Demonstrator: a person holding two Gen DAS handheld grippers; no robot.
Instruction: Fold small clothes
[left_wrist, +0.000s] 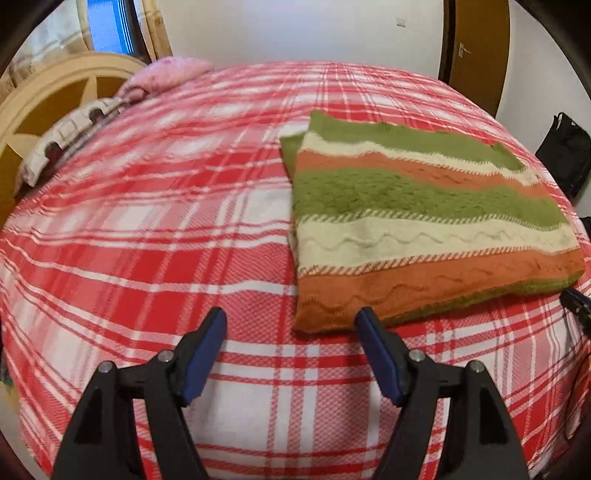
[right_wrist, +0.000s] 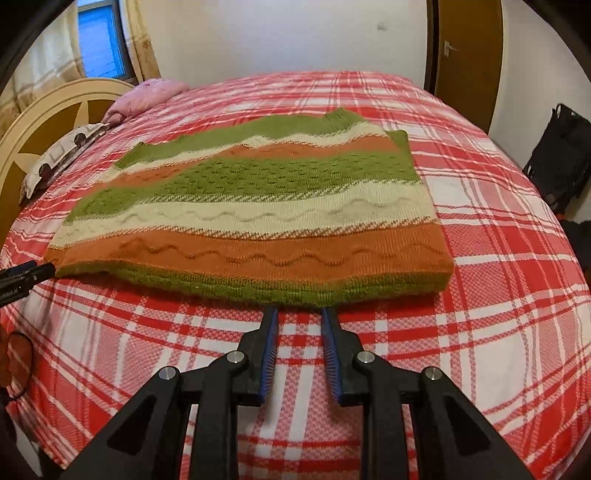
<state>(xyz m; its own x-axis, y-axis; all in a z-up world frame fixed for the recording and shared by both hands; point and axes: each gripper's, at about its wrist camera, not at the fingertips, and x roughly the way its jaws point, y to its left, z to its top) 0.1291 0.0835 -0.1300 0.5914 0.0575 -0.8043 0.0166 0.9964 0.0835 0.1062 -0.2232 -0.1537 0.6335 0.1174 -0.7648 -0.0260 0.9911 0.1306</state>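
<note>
A folded knit sweater (left_wrist: 424, 221) in green, cream and orange stripes lies flat on the bed. In the left wrist view my left gripper (left_wrist: 291, 321) stands open at the sweater's near left corner. Its right fingertip (left_wrist: 364, 317) is at the orange edge and its left one is over bare sheet. In the right wrist view the sweater (right_wrist: 258, 206) fills the middle. My right gripper (right_wrist: 299, 312) has its jaws close together, with the tips at the green hem and bed sheet showing in the gap. The left gripper's tip (right_wrist: 26, 275) shows at the sweater's left corner, and the right gripper's tip (left_wrist: 576, 302) at the right edge.
The bed (left_wrist: 147, 240) has a red and white plaid cover. At its head on the left are a pink pillow (left_wrist: 166, 74), a patterned pillow (left_wrist: 70, 136) and a cream headboard (left_wrist: 55, 85). A black bag (left_wrist: 565, 151) and a brown door (left_wrist: 480, 55) stand beyond the right side.
</note>
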